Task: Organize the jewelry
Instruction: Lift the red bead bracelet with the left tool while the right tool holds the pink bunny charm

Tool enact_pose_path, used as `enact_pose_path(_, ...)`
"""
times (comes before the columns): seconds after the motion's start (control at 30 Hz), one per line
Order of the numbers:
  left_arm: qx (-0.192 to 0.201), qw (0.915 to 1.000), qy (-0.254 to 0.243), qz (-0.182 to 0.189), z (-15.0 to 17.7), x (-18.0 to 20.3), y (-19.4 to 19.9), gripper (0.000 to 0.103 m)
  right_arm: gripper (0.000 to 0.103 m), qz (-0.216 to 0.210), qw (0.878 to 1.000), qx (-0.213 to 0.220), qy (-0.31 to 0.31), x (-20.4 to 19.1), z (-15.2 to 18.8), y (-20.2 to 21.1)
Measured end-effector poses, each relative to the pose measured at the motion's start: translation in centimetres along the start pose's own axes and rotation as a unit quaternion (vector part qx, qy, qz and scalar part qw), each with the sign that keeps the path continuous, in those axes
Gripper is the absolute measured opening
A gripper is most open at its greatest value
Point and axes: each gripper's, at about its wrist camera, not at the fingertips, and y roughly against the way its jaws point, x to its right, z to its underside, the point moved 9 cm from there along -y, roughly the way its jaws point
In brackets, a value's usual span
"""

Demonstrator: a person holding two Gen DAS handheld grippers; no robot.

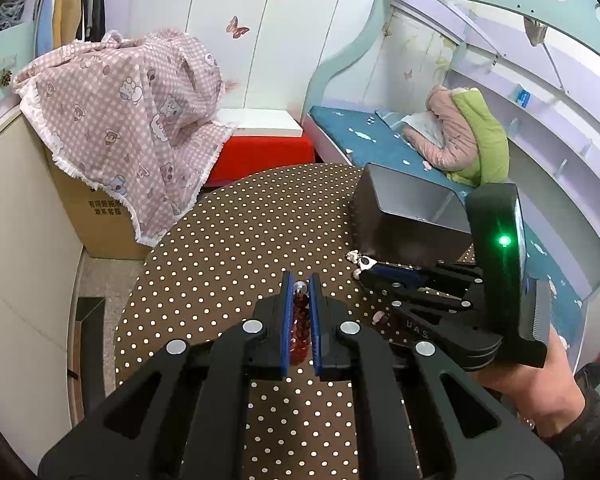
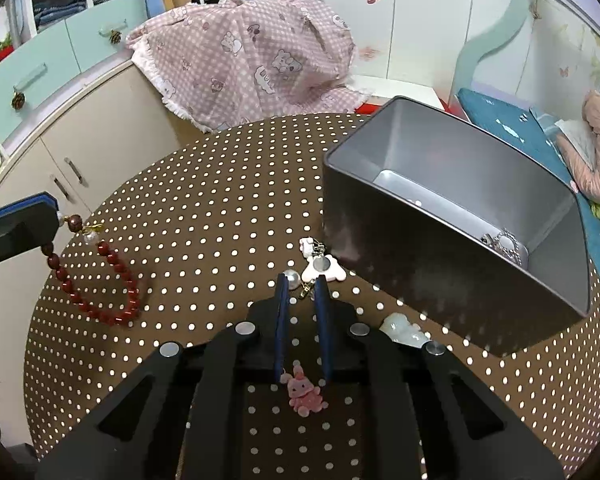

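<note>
A red bead bracelet (image 2: 100, 284) lies on the dotted round table (image 2: 204, 208). My left gripper (image 1: 301, 280) is narrowed around the bracelet's near end (image 1: 301, 328); it enters the right wrist view at the left edge (image 2: 56, 208). My right gripper (image 2: 300, 280) is open just short of a white bear charm (image 2: 323, 269) with a pearl (image 2: 292, 278). A pink bunny charm (image 2: 305, 394) lies between its fingers, near the base. A pale green charm (image 2: 404, 330) lies to the right. The grey metal box (image 2: 420, 264) holds a silver piece (image 2: 504, 244).
A pink checked cloth (image 2: 256, 56) covers a cardboard box behind the table. Cream cabinets (image 2: 100, 148) stand at the left. A bed with a blue mat (image 1: 380, 144) and a pink and green jacket is at the right.
</note>
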Motion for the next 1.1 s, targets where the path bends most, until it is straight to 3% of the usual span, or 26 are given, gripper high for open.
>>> enact_pose_path(0.23,0.0,1.0,0.002,0.001,0.0,0.0,0.1,0.008,0.015,-0.004,1.0,0.0,0.027,-0.7,0.0,-0.3)
enact_pose_path(0.37,0.0,1.0,0.001,0.002,0.0,0.3,0.3,0.008,0.007,-0.008,0.999,0.001,0.034,-0.6,0.2,-0.3)
enact_pose_path(0.47,0.001,1.0,0.002,0.002,0.0,0.4,0.4,0.008,0.007,-0.015,0.999,0.002,0.035,-0.8,0.6,0.1)
enact_pose_path(0.73,0.007,1.0,-0.002,0.004,-0.2,0.7,0.7,0.008,0.007,-0.035,0.999,0.021,0.017,-0.6,0.6,2.8)
enact_pose_path(1.0,0.041,0.9989,-0.018,0.015,-3.1,2.3,2.6,0.008,0.007,-0.033,0.997,0.064,0.015,-0.2,-1.6,7.9)
enact_pose_path(1.1,0.053,0.9982,-0.025,0.016,-4.2,2.7,3.3,0.008,0.007,-0.038,0.998,0.053,0.011,0.2,-1.7,8.3)
